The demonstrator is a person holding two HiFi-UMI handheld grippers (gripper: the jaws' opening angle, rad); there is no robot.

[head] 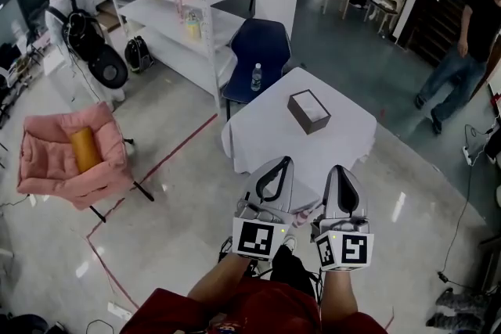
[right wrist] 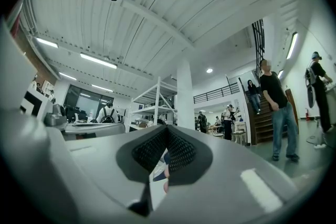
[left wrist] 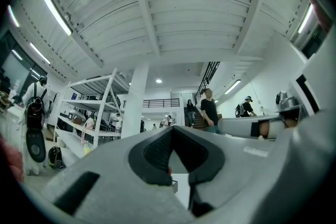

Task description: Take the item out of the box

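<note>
Both the left gripper (head: 285,161) and right gripper (head: 338,168), pressed together and empty, should spread before reaching the centre-frame box (head: 308,110) on the worktop (head: 348,138).

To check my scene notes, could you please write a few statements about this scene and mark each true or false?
1. The box rests on the white table. True.
2. The right gripper grips the box. False: its jaws are shut on nothing, apart from the box.
3. A water bottle stands on the blue chair. True.
4. The pink armchair holds nothing. False: an orange roll lies in it.
</note>
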